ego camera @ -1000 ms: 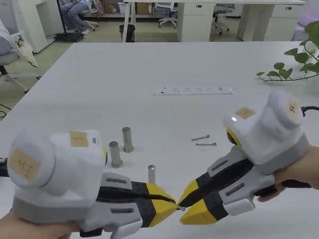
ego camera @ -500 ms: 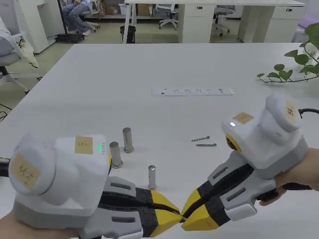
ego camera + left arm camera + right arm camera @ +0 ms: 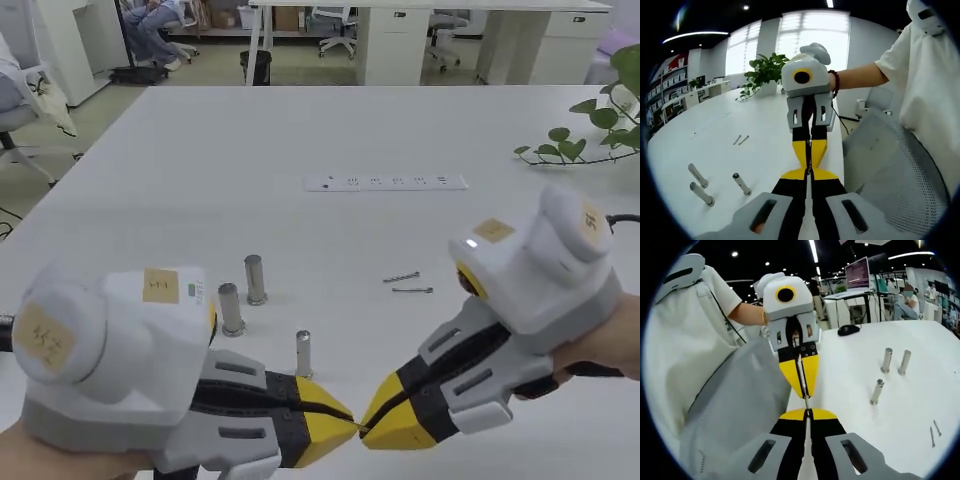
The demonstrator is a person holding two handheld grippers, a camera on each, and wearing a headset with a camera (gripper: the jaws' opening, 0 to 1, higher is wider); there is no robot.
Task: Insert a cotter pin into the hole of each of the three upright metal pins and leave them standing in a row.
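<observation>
Down at the near edge of the white bench (image 3: 300,140) we've got the left gripper (image 3: 348,425) and right gripper (image 3: 370,428) nose to nose, tips touching. The left one's jaws are clamped on a thin silver metal cotter pin (image 3: 805,401), its end poking out toward the right one. The right jaws are pressed together too; whether they pinch the pin, we can't tell. Just beyond the tips, three short grey metal cylinder pins (image 3: 231,308) stand upright, the nearest (image 3: 304,352) set apart from the other pair. Two loose cotter pins (image 3: 413,290) lie flat farther right, near the right gripper's white body. A long white power strip (image 3: 386,183) sits mid-bench farther back, and a green leafy plant (image 3: 590,135) trails over the far right corner. The left gripper's bulky body blocks our look at the near left corner.
</observation>
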